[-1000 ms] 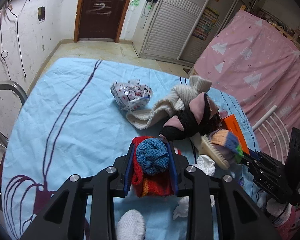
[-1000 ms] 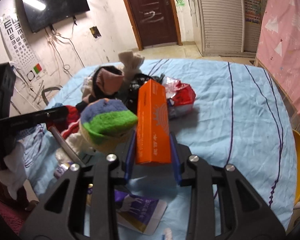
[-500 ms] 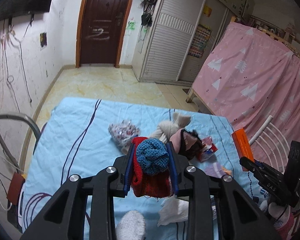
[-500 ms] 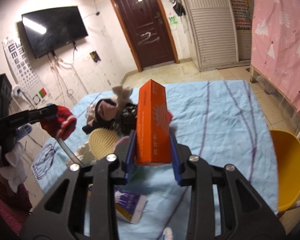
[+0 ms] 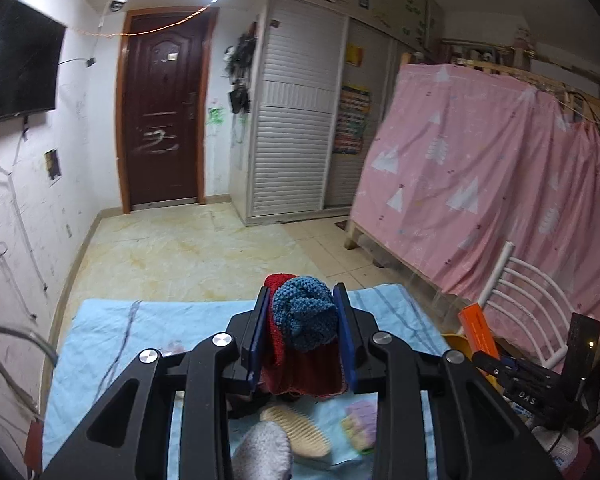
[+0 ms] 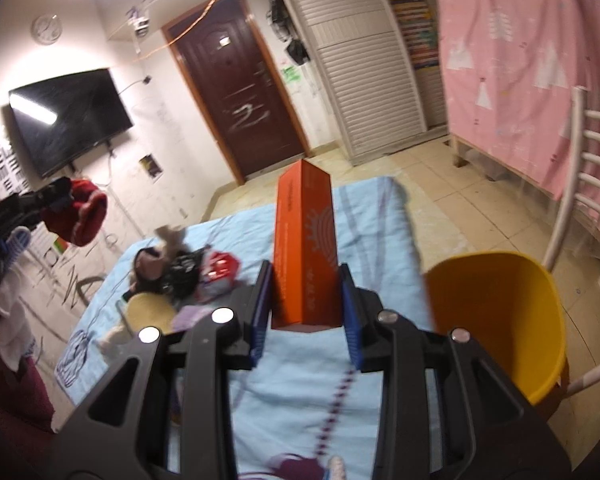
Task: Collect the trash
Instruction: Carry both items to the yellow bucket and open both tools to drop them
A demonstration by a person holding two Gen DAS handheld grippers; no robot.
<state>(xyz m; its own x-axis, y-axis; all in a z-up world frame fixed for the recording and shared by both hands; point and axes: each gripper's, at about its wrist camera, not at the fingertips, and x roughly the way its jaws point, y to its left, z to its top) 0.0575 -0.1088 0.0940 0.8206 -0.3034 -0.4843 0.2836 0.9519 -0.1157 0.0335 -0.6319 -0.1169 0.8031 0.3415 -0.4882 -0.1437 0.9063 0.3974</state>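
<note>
Pale blue cloth with purple lines covers the bench (image 6: 308, 380), which stands on a cream tiled floor (image 5: 188, 248) in a small room. On the far wall are a dark brown door (image 5: 162, 120) and a white slatted wardrobe (image 5: 296, 120); a black television (image 6: 68, 116) hangs on the left wall and a pink sheet (image 5: 480, 184) is draped along the right side. A white metal chair (image 6: 580, 184) stands at the right, and just beside the bench's right edge sits a yellow bucket (image 6: 512, 320). On the left part of the bench lies a heap of oddments (image 6: 180, 268): a cream comb, dark fabric and a red wrapper. The left gripper (image 5: 300, 334) is held above the bench with its jaws clenched on a red and blue knitted piece (image 5: 304, 320). The right gripper (image 6: 306, 308) grasps an upright orange box (image 6: 304, 248) over the bench's right part, near the bucket, and the box blocks the view of the bench behind it.
</note>
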